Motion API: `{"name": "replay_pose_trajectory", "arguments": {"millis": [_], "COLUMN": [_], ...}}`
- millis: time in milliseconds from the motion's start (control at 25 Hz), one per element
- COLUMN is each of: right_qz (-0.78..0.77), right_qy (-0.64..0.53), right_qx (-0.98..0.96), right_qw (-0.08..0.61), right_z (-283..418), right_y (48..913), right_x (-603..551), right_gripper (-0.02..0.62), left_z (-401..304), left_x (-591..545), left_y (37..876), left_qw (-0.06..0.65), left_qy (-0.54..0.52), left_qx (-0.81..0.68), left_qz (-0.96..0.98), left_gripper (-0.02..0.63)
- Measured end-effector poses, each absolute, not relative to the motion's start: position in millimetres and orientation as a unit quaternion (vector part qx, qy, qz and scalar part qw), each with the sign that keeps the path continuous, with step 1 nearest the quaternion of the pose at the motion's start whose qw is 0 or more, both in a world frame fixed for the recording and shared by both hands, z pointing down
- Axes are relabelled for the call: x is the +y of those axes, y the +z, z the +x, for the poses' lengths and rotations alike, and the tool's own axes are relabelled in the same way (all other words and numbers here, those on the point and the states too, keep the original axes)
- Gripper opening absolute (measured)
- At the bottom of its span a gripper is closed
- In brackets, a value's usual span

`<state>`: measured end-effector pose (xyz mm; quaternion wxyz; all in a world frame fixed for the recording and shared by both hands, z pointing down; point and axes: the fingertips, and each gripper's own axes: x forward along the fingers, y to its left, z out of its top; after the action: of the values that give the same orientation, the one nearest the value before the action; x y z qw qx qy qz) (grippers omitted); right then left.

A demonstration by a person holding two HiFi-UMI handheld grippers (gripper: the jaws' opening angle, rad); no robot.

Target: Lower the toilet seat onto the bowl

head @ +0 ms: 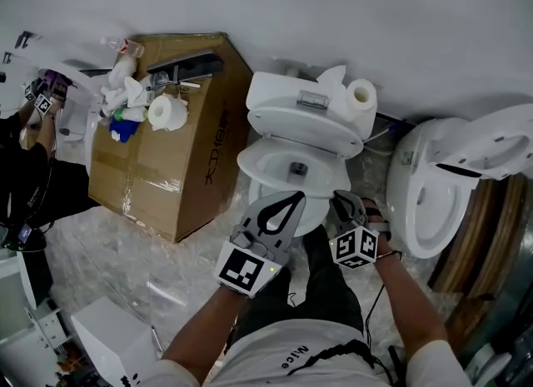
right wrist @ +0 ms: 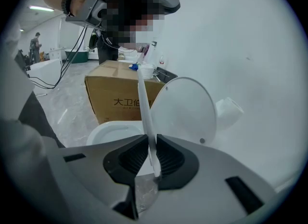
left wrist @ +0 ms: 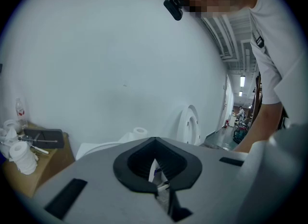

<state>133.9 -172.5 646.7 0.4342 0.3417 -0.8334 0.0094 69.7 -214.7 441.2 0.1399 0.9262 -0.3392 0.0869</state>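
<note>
The white toilet (head: 268,94) stands against the wall with its lid (right wrist: 185,110) raised. The thin white toilet seat (right wrist: 144,107) shows edge-on in the right gripper view, tilted between the lid and the bowl (right wrist: 113,132). My right gripper (right wrist: 150,146) is shut on the seat's edge, and in the head view it (head: 346,200) sits at the bowl's right front. My left gripper (head: 293,199) hovers beside it over the bowl's front. Its jaws (left wrist: 154,141) are shut with nothing held.
A cardboard box (head: 179,161) left of the toilet carries a paper roll (head: 166,112) and bottles. Another roll (head: 361,94) sits on the tank. A second toilet (head: 437,186) lies to the right. Another person (head: 25,169) works at the far left. Plastic sheeting covers the floor.
</note>
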Motion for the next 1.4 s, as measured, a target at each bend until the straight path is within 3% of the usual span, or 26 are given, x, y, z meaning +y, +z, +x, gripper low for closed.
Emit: {"name": "replay_pose_trajectory", "arguments": {"millis": [600, 1400], "right_qz": [0.362, 0.349], "right_qy": [0.013, -0.042], "right_qx": [-0.799, -0.762], "right_qw": [0.479, 0.543], "right_z": [103, 65], "right_y": [694, 818], "right_x": [-87, 13], "right_gripper": [0.061, 0.099], "left_z": [-11, -87], "left_x": [-126, -31], "left_y": [473, 585], "left_qw": [0.158, 0.186], "left_qy": [0.082, 0.107], "left_qx": [-0.347, -0.331], "left_qz": [0.921, 0.919], "left_gripper": [0.009, 0.009]}}
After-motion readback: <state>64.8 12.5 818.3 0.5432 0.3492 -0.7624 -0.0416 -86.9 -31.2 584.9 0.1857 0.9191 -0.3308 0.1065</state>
